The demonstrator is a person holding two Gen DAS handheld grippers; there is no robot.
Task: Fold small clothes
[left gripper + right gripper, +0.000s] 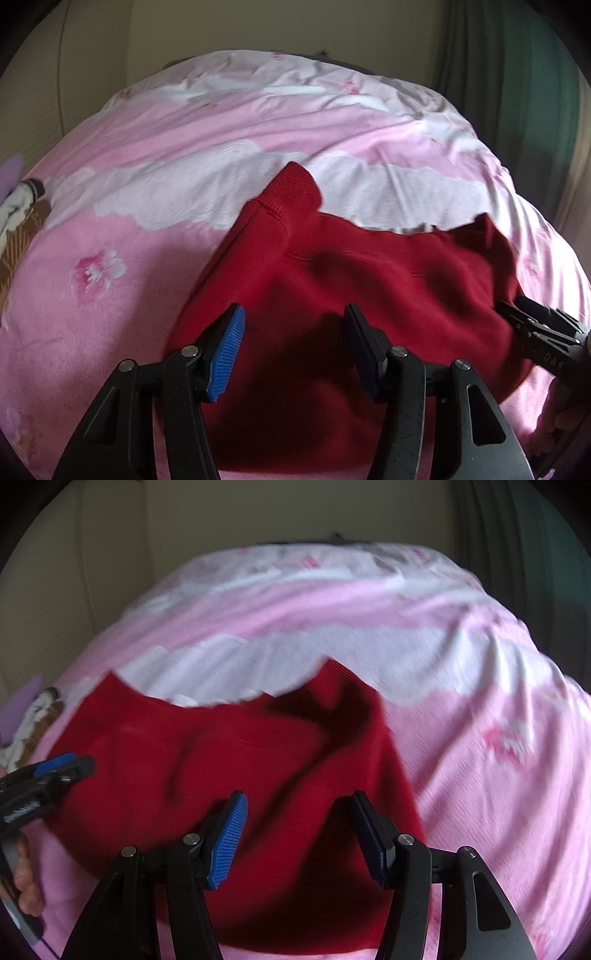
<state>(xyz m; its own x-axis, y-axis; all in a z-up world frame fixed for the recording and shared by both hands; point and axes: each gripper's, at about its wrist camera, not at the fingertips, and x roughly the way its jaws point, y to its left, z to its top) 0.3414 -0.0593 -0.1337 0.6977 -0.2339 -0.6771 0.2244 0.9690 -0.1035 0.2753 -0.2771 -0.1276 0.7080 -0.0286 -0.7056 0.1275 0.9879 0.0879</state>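
A small red sweater lies flat on a pink and white bedspread, with a ribbed cuff sticking up at its far left. It also shows in the right wrist view, blurred. My left gripper is open and empty, hovering over the sweater's near left part. My right gripper is open and empty over the sweater's near right part. The right gripper also shows in the left wrist view at the sweater's right edge, and the left gripper shows in the right wrist view at the left edge.
The bedspread covers the whole bed. Another patterned brown and white garment lies at the bed's left edge. A beige wall stands behind the bed and a green curtain hangs at the far right.
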